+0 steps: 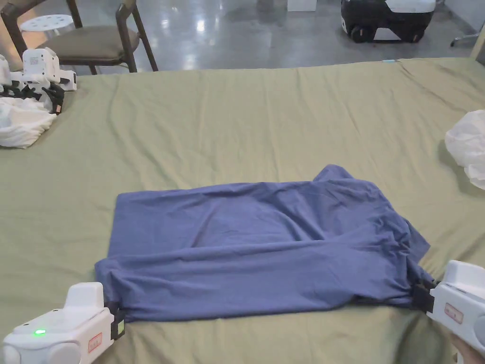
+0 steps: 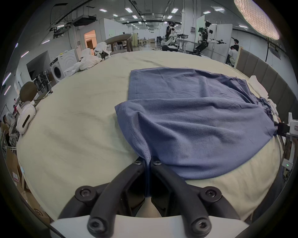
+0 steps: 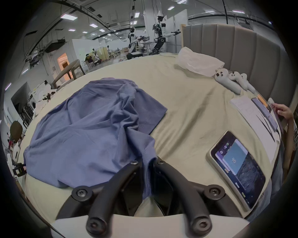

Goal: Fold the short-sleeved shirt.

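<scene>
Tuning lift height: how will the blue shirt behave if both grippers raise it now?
Probably floppy: the blue shirt already drapes and wrinkles between the left gripper and right gripper, so its middle would likely sag. It looks thin and light. The loose sleeve may swing or unfold.

Matt blue knit cloth shirt (image 1: 255, 246), matt olive cloth sheet (image 1: 237, 118), glossy grey floor (image 1: 246, 33)

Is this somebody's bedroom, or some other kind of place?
Probably a robot lab or test hall, not a home. The bed stands in a big open room with humanoid robots, a washing machine and strip ceiling lights.
</scene>
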A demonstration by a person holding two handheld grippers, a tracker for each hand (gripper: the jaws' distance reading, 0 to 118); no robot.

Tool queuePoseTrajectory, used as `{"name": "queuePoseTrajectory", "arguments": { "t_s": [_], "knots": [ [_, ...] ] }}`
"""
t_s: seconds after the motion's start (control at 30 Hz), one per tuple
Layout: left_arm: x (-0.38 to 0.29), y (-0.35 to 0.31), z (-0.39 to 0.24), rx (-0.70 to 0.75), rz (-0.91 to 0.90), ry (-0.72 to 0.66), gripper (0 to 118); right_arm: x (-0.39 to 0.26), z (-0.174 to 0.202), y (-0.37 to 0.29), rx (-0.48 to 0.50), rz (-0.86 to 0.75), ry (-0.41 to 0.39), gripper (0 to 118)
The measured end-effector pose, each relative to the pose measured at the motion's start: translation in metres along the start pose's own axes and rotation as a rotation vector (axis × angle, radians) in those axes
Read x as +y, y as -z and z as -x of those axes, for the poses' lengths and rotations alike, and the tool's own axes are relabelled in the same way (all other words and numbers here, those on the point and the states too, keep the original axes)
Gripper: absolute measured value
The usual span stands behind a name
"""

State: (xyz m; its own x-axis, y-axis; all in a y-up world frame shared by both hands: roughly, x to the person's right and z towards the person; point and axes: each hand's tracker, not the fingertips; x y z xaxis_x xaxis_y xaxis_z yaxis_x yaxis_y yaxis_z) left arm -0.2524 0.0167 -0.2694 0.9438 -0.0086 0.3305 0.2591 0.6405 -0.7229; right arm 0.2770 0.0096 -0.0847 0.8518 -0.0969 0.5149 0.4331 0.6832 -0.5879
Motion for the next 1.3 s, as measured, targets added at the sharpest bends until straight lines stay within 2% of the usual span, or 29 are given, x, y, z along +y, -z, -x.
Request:
{"name": "queuePoseTrajectory", "arguments": {
  "t_s": [0.07, 0.13, 0.2, 0.23, 0.27, 0.37, 0.5, 0.57, 0.6, 0.63, 0.67, 0.7, 0.73, 0.77, 0.8, 0.9, 1.03, 1.13, 1.2, 1.23, 1.3],
  "knots": [
    [0.006, -0.012, 0.014, -0.061, 0.01, -0.048, 0, 0.005, 0.001, -0.012, -0.003, -0.003, 0.016, 6],
    [0.003, -0.04, 0.026, -0.06, -0.077, -0.105, 0, 0.005, -0.001, -0.034, -0.04, -0.062, 0.014, 6],
    [-0.003, -0.068, 0.036, -0.081, -0.129, -0.144, 0, 0.001, -0.009, -0.057, 0.003, -0.074, 0.086, 6],
    [-0.008, -0.078, 0.039, -0.091, -0.137, -0.166, 0, -0.001, -0.012, -0.066, 0.016, -0.068, 0.091, 6],
    [-0.015, -0.085, 0.041, -0.092, -0.133, -0.165, 0, -0.009, -0.007, -0.088, 0.018, -0.076, 0.08, 6],
    [-0.042, -0.101, 0.046, -0.083, -0.09, -0.135, 0, -0.032, -0.009, -0.113, -0.014, -0.071, -0.016, 6],
    [-0.082, -0.106, 0.052, -0.098, -0.044, -0.154, 0, -0.068, -0.022, -0.132, -0.005, -0.047, -0.006, 6],
    [-0.094, -0.105, 0.053, -0.13, -0.023, -0.157, 0, -0.079, -0.023, -0.134, 0.01, -0.027, -0.031, 6],
    [-0.095, -0.104, 0.053, -0.151, -0.02, -0.147, 10, -0.084, -0.022, -0.136, 0.012, -0.031, -0.048, 6],
    [-0.097, -0.105, 0.053, -0.151, -0.025, -0.138, 25, -0.085, -0.02, -0.137, 0.016, -0.028, -0.056, 7],
    [-0.096, -0.107, 0.053, -0.135, -0.027, -0.119, 55, -0.086, -0.021, -0.135, 0.022, -0.029, -0.057, 18],
    [-0.095, -0.108, 0.053, -0.094, -0.025, -0.11, 74, -0.087, -0.019, -0.135, 0.029, -0.029, -0.061, 39],
    [-0.095, -0.111, 0.053, -0.059, -0.043, -0.115, 81, -0.087, -0.016, -0.137, 0.018, -0.031, -0.079, 60],
    [-0.093, -0.12, 0.054, -0.042, -0.068, -0.125, 81, -0.086, -0.015, -0.14, -0.009, -0.038, -0.107, 66],
    [-0.091, -0.13, 0.054, -0.039, -0.111, -0.132, 81, -0.09, -0.023, -0.133, 0.003, -0.042, -0.11, 67],
    [-0.085, -0.173, 0.046, -0.037, -0.265, -0.12, 81, -0.085, -0.02, -0.158, 0.071, -0.123, -0.118, 67],
    [-0.076, -0.239, 0.017, -0.015, -0.506, -0.008, 81, -0.079, -0.005, -0.195, 0.119, -0.257, -0.142, 67],
    [-0.071, -0.277, -0.009, 0.0, -0.623, 0.046, 81, -0.075, 0.012, -0.227, 0.191, -0.338, -0.123, 67],
    [-0.067, -0.297, -0.023, -0.025, -0.681, 0.048, 79, -0.071, 0.026, -0.246, 0.23, -0.372, -0.15, 65],
    [-0.066, -0.306, -0.027, -0.049, -0.7, 0.039, 75, -0.069, 0.032, -0.255, 0.241, -0.386, -0.171, 61],
    [-0.065, -0.316, -0.034, -0.078, -0.707, 0.027, 51, -0.065, 0.042, -0.266, 0.256, -0.379, -0.204, 35]
  ]
}}
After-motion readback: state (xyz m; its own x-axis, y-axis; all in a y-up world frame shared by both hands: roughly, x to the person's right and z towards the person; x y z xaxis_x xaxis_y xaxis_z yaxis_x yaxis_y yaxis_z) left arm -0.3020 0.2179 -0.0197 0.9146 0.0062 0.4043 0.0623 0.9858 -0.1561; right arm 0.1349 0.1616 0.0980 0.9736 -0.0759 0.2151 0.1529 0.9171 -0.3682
